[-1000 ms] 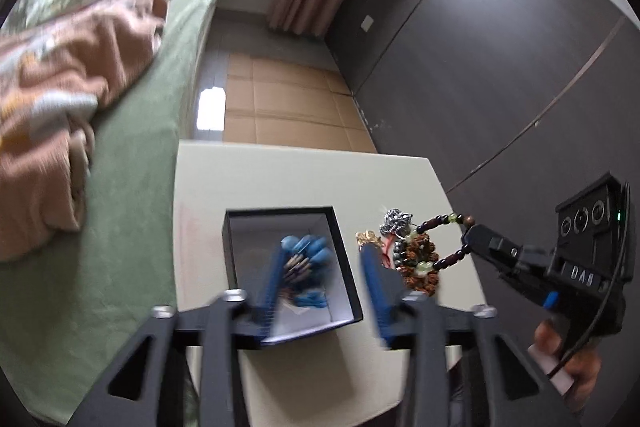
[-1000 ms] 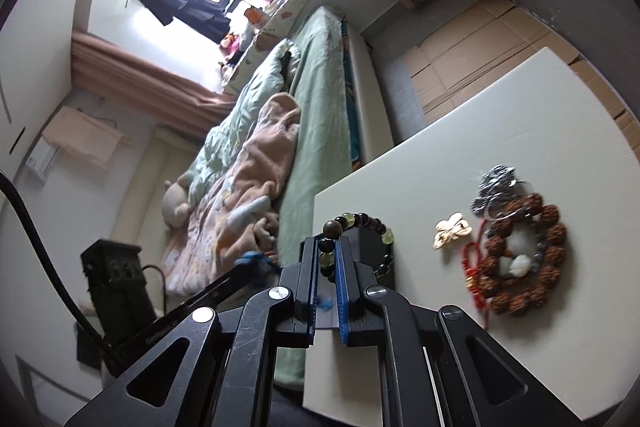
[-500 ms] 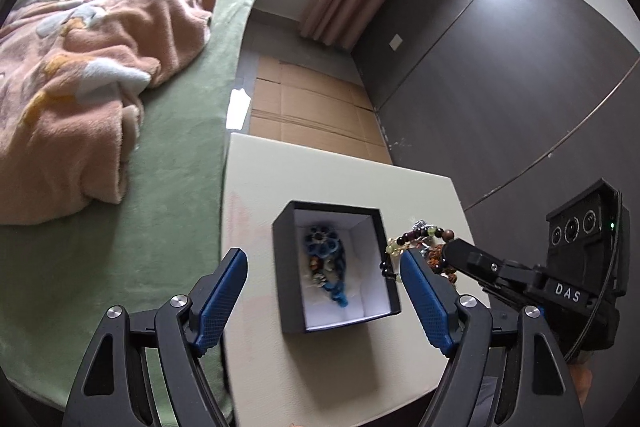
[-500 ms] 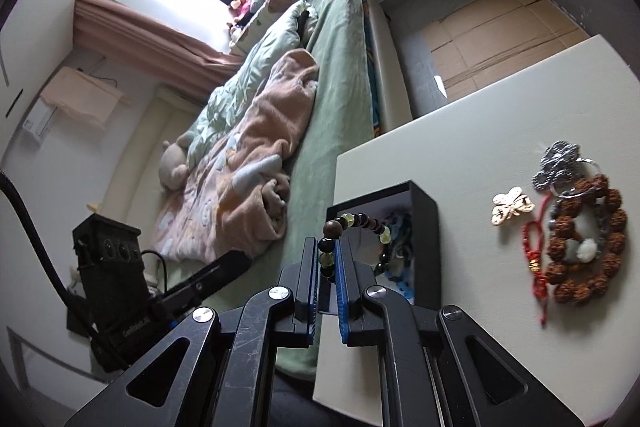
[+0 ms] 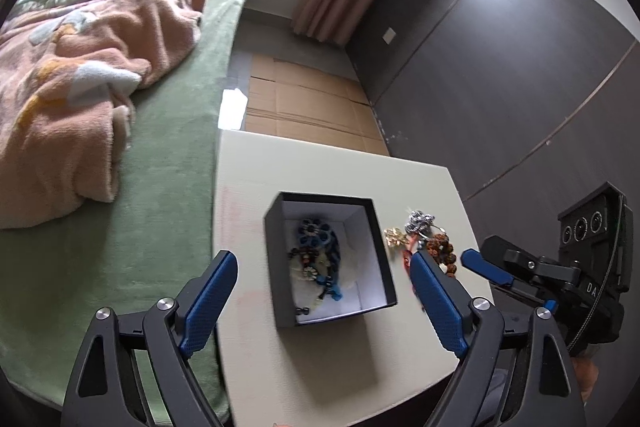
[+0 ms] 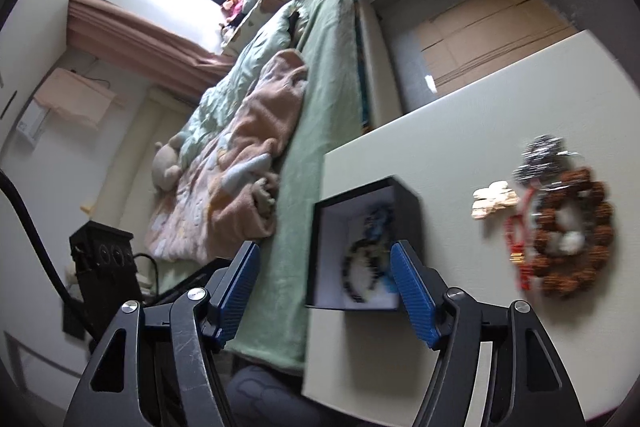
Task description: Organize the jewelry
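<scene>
Grippers both tilt down over the box [image 5: 376,251] on the worktop [image 5: 320,355]. Left gripper [image 5: 322,301] and right gripper [image 6: 325,293] hold nothing, fingers [image 5: 438,309] opening wide. Bracelet [image 6: 354,273] lies in the box; wooden beads [image 6: 576,239] rest right of it.

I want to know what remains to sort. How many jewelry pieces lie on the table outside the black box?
3, perhaps more hidden: a gold brooch nearest the box, a silver piece further back, and a brown bead bracelet with a red cord.
</scene>
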A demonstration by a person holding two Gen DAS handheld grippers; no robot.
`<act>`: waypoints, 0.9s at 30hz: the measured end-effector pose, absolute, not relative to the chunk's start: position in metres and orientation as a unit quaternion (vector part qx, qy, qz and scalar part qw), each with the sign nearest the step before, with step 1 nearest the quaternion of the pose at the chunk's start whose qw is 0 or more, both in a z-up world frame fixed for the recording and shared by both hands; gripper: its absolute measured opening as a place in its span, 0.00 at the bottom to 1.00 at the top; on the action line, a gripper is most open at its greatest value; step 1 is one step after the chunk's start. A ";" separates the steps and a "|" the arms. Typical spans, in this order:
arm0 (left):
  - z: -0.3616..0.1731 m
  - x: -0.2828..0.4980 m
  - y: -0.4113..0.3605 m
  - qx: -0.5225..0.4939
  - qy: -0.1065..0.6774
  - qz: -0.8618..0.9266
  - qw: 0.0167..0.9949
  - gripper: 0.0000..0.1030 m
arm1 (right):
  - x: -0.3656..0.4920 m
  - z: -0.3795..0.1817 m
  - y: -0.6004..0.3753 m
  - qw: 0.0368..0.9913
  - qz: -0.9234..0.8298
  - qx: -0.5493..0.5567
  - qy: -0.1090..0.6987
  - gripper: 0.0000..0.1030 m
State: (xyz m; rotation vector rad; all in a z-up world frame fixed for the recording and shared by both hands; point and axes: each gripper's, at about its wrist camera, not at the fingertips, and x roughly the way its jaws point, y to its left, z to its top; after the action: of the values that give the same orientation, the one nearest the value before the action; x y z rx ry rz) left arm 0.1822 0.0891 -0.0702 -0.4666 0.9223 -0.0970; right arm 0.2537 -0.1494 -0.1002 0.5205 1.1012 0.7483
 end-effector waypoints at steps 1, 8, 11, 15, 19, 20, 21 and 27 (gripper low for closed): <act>-0.070 0.183 0.085 -0.221 0.442 -0.050 0.868 0.86 | 0.253 -0.100 -0.157 0.758 0.338 0.240 0.503 0.66; -0.066 0.190 0.052 -0.196 0.444 -0.081 0.871 0.86 | 0.242 -0.102 -0.206 0.778 0.299 0.239 0.498 0.66; -0.063 0.198 0.036 -0.178 0.448 -0.093 0.871 0.86 | 0.237 -0.100 -0.228 0.788 0.285 0.247 0.486 0.66; -0.058 0.205 0.014 -0.162 0.447 -0.110 0.873 0.86 | 0.232 -0.099 -0.251 0.797 0.271 0.249 0.479 0.66; -0.058 0.210 -0.003 -0.149 0.451 -0.122 0.871 0.86 | 0.227 -0.093 -0.268 0.807 0.261 0.240 0.473 0.76; -0.059 0.211 -0.007 -0.146 0.452 -0.125 0.871 0.86 | 0.227 -0.091 -0.272 0.810 0.258 0.239 0.470 0.91; -0.059 0.212 -0.011 -0.144 0.453 -0.128 0.871 0.86 | 0.225 -0.089 -0.278 0.814 0.252 0.238 0.465 0.97; -0.062 0.220 -0.032 -0.129 0.461 -0.137 0.867 0.86 | 0.220 -0.091 -0.310 0.828 0.213 0.244 0.458 1.00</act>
State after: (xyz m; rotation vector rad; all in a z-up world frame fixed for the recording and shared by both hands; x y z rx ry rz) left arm 0.2204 -0.0321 -0.0623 -0.2707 0.9662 -0.2879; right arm 0.2198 -0.3095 -0.0909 0.5172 0.9734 0.4530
